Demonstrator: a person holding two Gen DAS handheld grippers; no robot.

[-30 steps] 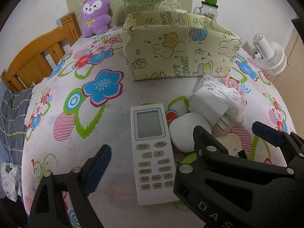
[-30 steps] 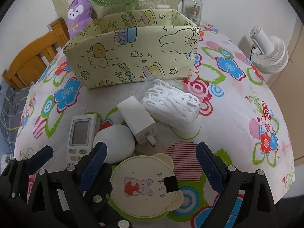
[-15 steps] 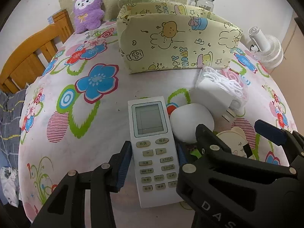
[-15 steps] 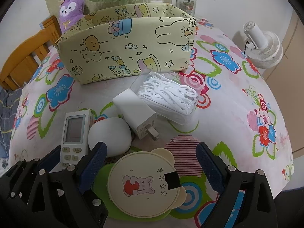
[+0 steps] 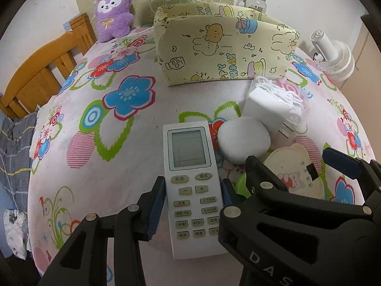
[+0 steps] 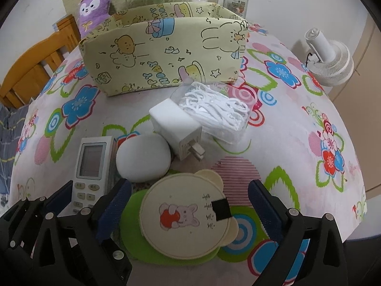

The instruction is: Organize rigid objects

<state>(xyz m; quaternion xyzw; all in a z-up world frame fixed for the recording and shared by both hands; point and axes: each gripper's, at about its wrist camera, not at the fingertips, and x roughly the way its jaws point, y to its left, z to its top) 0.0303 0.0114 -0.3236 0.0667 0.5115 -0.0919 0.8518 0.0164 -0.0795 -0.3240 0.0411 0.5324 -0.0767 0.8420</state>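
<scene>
Left fingers point(image 5: 159, 202) gripping white remote control point(image 5: 190, 178) lying on floral counter point(image 5: 95, 131), having just closed, right fingers point(image 6: 260, 211) spreading wide around bear-shaped coaster point(image 6: 185, 217)

Remote control point(image 5: 193, 190) buttons: 开/关, 模式, −, +
Right gripper point(image 5: 284, 164) body: letters "D A S"
Fabric box point(image 5: 226, 54) print: "PPY", "HIDAY"
</scene>
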